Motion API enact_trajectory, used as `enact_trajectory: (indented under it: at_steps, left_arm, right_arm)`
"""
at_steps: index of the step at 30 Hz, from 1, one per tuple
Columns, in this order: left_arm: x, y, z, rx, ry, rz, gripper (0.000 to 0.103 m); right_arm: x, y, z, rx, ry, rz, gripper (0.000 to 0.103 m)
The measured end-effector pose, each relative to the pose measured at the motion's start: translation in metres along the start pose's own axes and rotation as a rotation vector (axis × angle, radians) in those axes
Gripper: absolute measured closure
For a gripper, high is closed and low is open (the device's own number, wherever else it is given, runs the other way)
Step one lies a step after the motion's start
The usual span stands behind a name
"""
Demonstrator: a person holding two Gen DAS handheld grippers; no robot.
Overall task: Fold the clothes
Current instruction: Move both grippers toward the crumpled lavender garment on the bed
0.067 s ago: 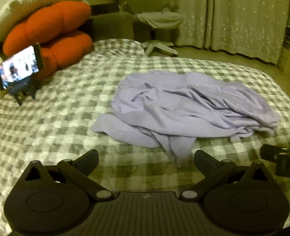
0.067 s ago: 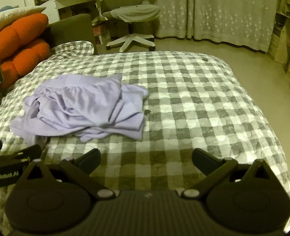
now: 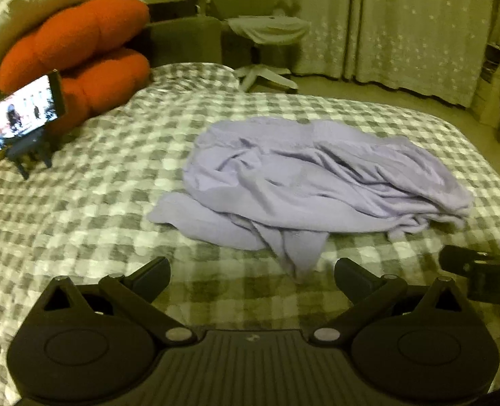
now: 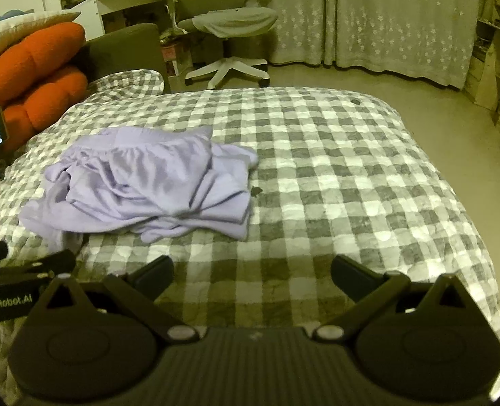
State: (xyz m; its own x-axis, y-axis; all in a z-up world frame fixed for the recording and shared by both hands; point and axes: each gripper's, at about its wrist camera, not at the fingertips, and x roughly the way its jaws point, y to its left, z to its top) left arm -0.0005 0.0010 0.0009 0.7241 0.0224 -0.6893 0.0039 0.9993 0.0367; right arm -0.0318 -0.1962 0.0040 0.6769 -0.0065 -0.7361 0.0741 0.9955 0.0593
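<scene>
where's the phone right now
The phone stands on a small stand at the far left of the left wrist view, on the checked bedspread beside the orange cushions.

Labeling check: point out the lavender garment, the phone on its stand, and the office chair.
lavender garment (image 3: 304,186), left wrist view, middle of the crumpled fabric.
phone (image 3: 24,111), left wrist view, lit screen.
office chair (image 4: 236,22), right wrist view, draped seat.

Both fisheye views are dim and yellow-green in cast, corners blacked out and straight lines bowed toward the rims, the left one softly smeared throughout, with the lit phone screen (image 3: 23,110) glaring at nine o'clock and soft shadow pooling at six o'clock.
</scene>
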Motion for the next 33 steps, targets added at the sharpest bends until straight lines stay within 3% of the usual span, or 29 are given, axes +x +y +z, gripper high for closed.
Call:
enact_trajectory:
  at_steps: [3,5,12,18,24,33]
  left_arm:
    - [-0.001,-0.003,-0.005,0.020,-0.007,0.019,0.000]
    - [0.005,-0.002,-0.004,0.007,0.035,0.009,0.000]
    - [0.004,0.010,0.002,-0.033,0.044,-0.036,0.000]
    - [0.004,0.000,-0.002,0.015,0.069,-0.061,0.000]
    - [0.006,-0.002,-0.004,-0.001,0.086,-0.055,0.000]
    - [0.004,0.002,-0.001,0.019,0.068,-0.005,0.000]
  right_arm:
    - [-0.001,0.001,-0.001,0.001,-0.007,0.011,0.000]
    - [-0.002,0.002,-0.001,0.001,-0.011,0.018,0.000]
    - [-0.001,0.008,-0.008,0.011,-0.031,0.019,0.000]
    - [-0.003,-0.005,-0.005,0.055,-0.046,0.042,0.000]
    - [0.001,0.005,-0.004,-0.018,-0.012,0.003,0.000]
    - [0.004,0.006,-0.002,-0.002,0.019,-0.018,0.000]
